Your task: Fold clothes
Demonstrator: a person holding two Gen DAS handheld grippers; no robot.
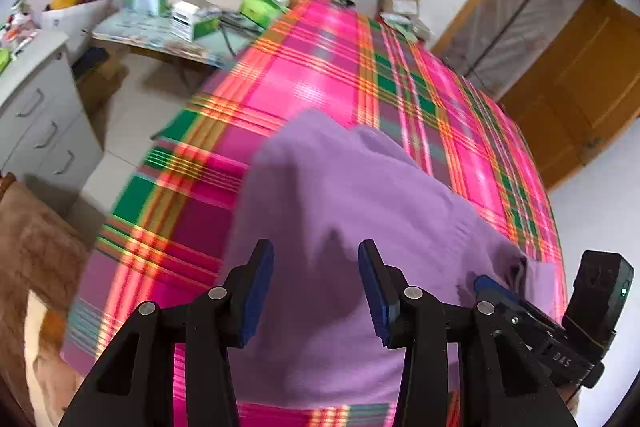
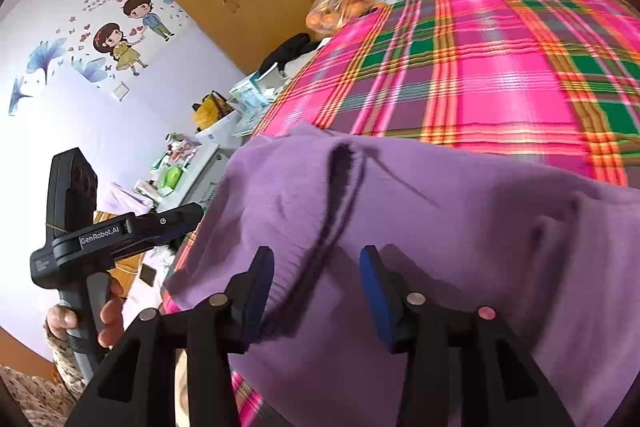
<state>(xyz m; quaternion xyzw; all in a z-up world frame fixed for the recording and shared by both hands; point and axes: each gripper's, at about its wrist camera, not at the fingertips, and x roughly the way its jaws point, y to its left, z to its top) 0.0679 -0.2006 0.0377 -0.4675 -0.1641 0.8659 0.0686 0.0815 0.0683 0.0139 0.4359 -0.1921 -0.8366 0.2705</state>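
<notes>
The purple sweater (image 1: pixel 344 211) is spread on the plaid bed (image 1: pixel 320 75) for folding. Above the sweater's near edge, the left gripper (image 1: pixel 316 287) and right gripper (image 2: pixel 316 291) are held part-open and empty, presumably for regrasping.

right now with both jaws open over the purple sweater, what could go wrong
1. The purple sweater lies bunched near the bed's near edge; a pull toward that edge might drag it off the plaid bedspread.
2. Left gripper and right gripper are close together and could collide.
3. With thick folds under the open jaws, closing now may pinch several layers.
</notes>
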